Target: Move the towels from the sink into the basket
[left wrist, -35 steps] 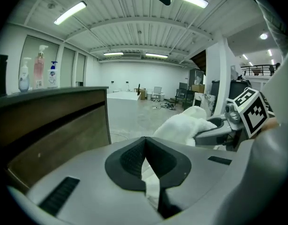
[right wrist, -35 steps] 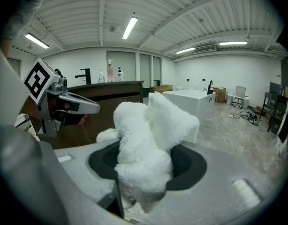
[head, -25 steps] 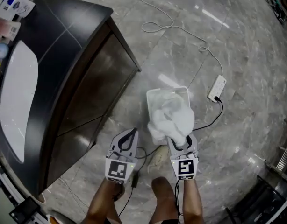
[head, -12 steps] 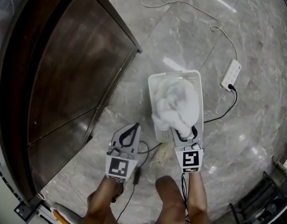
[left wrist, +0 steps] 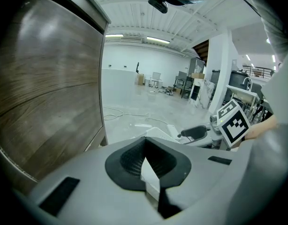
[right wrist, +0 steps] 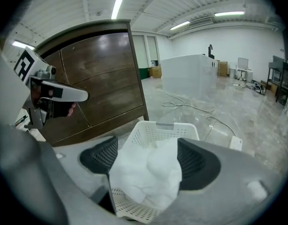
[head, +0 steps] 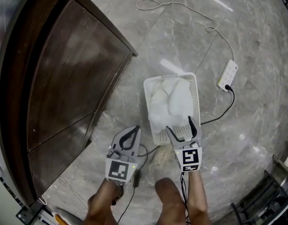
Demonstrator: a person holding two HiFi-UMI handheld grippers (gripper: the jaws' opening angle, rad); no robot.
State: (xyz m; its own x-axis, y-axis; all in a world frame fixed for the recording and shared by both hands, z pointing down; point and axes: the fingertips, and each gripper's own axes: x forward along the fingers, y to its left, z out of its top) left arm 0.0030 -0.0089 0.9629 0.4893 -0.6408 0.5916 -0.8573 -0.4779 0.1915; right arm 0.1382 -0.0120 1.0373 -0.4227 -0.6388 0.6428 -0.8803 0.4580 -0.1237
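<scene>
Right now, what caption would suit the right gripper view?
Right tongs, jaws just opening with a white towel between them, over the white basket beside a wooden cabinet.

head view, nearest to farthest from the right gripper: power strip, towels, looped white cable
1. towels, in the basket just ahead
2. power strip, up and right
3. looped white cable, far at the top
Right gripper: jaws have just been opening, nothing gripped between them.

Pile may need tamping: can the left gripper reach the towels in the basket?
Probably yes: the left gripper hangs by the near left corner of the open-topped basket, with nothing between it and the towels.
</scene>
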